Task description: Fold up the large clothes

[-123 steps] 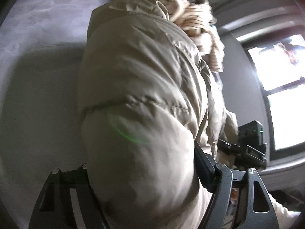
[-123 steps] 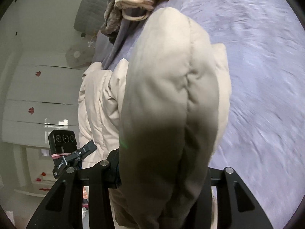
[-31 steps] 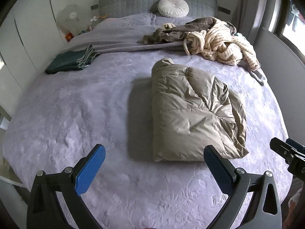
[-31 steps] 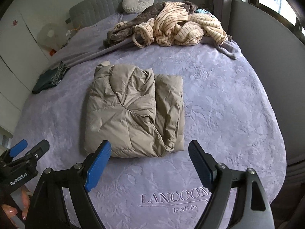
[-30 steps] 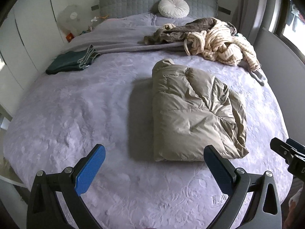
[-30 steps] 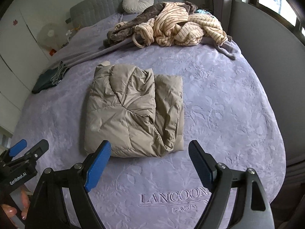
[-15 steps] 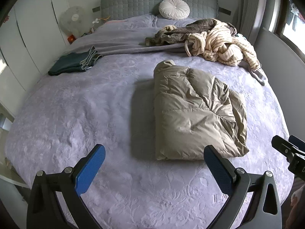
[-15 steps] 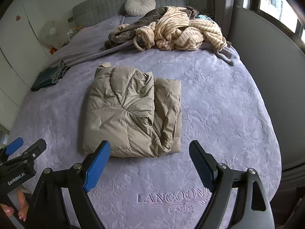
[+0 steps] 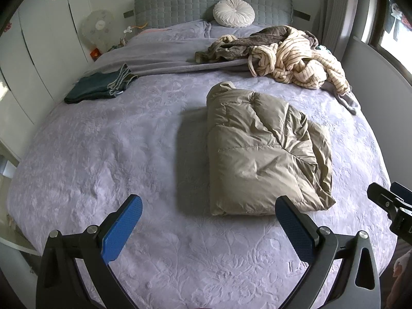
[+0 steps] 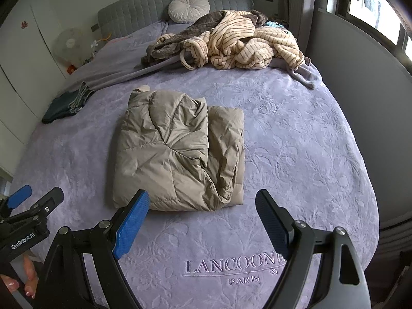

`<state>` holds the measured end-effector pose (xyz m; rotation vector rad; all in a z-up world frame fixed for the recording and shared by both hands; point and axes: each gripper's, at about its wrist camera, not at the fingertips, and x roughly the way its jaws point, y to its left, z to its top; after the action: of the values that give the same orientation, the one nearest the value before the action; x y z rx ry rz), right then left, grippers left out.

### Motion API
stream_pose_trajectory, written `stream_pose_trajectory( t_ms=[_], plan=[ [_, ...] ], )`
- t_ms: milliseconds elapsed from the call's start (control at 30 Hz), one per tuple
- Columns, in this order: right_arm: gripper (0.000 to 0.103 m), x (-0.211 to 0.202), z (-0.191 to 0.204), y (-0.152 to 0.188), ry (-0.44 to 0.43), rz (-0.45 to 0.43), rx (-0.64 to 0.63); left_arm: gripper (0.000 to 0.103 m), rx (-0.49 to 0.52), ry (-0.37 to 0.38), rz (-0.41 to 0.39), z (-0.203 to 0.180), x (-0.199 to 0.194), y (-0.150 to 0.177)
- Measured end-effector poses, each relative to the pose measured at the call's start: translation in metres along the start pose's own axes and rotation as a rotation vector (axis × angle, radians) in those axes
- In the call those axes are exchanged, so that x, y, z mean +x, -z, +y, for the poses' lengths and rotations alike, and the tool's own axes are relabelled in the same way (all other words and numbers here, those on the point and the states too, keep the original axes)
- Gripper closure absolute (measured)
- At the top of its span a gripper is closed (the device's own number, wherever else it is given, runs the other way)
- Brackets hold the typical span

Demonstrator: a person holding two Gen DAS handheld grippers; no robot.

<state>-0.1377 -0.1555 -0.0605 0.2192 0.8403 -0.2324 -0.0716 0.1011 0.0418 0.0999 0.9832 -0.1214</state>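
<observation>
Beige puffer jacket [image 9: 265,152] folded on lilac bedspread [image 9: 103,154]; left hand-held gripper [image 9: 208,221], right hand-held gripper [image 10: 202,219] released, empty.

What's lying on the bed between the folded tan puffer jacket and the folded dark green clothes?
Nothing: in the left wrist view only bare purple bedspread stretches between the puffer jacket and the dark green clothes.

bed [image 9: 128,154]: lilac cover | headboard [image 9: 180,5]: grey quilted | wardrobe [image 9: 38,38]: white | window [image 10: 373,2]: daylight
</observation>
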Motion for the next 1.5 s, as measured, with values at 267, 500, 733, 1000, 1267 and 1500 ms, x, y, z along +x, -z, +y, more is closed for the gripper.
stream_pose_trajectory(
  t_ms=[267, 500, 733, 1000, 1267, 1500],
  plan=[
    [0.016, -0.0002, 0.0012, 0.0006, 0.001, 0.0, 0.001, 0.0, -0.002, 0.001, -0.001, 0.0017, -0.0003, -0.0006],
    [0.016, -0.0017, 0.0023, 0.0011, 0.002, 0.0, 0.004, 0.0, 0.003, 0.0, -0.002, 0.0021, 0.0, -0.0005],
    [0.016, -0.0016, 0.0028, 0.0015, 0.002, -0.001, 0.006, 0.0, -0.002, 0.0, -0.002, 0.0019, -0.0004, -0.0002],
    [0.016, -0.0011, 0.0032, 0.001, 0.004, -0.002, 0.007, 0.0, 0.001, -0.002, -0.002, 0.003, -0.0005, -0.0009],
    [0.016, -0.0008, 0.0037, 0.0008, 0.004, -0.001, 0.01, 0.0, -0.001, -0.004, 0.0, 0.0089, -0.0021, 0.0008],
    [0.016, -0.0009, 0.0042, 0.0007, 0.004, -0.001, 0.009, 0.0, -0.001, -0.002, -0.002, 0.0097, -0.0019, 0.0002]
  ],
)
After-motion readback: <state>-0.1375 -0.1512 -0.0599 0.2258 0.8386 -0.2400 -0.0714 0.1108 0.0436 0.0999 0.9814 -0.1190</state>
